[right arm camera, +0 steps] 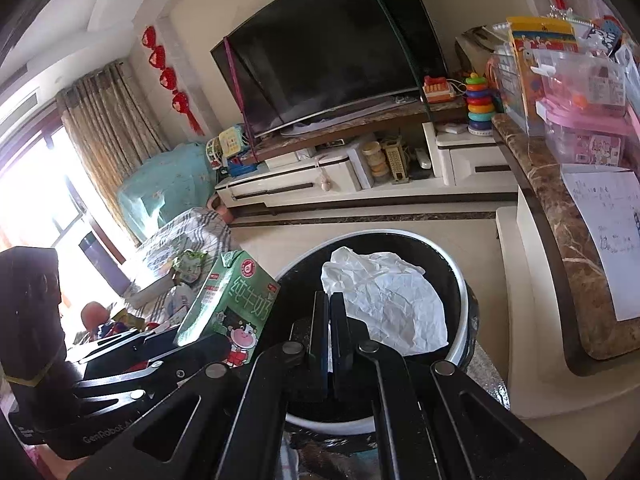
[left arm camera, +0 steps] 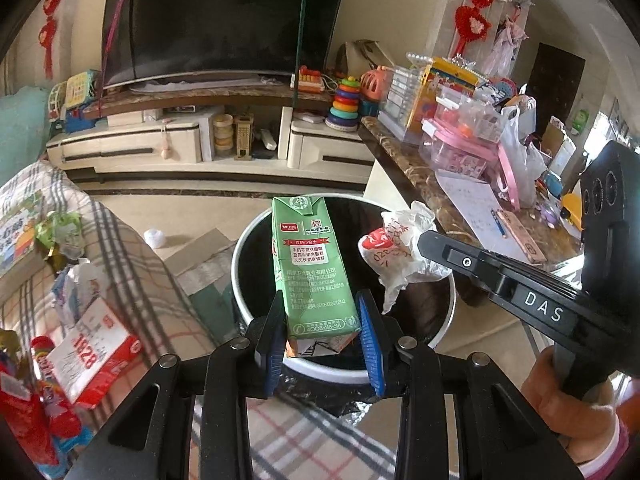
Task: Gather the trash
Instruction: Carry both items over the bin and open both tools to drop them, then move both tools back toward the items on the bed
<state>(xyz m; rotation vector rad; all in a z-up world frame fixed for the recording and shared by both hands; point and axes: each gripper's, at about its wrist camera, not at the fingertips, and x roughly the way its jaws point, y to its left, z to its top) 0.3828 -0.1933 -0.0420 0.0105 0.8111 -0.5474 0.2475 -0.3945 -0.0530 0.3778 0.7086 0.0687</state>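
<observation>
Over the round black bin's white rim (left arm camera: 450,320): my left gripper (left arm camera: 324,336) clamps the green milk carton (left arm camera: 310,264); my right gripper (right arm camera: 329,320) pinches crumpled white paper (right arm camera: 388,304). Risk: carton clipping the rim, falling outside.

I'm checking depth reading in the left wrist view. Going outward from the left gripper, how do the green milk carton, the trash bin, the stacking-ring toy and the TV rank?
1. Green milk carton, held in the left gripper.
2. Trash bin, just below and beyond.
3. Stacking-ring toy, on the TV stand, right side.
4. TV, on the wall behind.
</observation>
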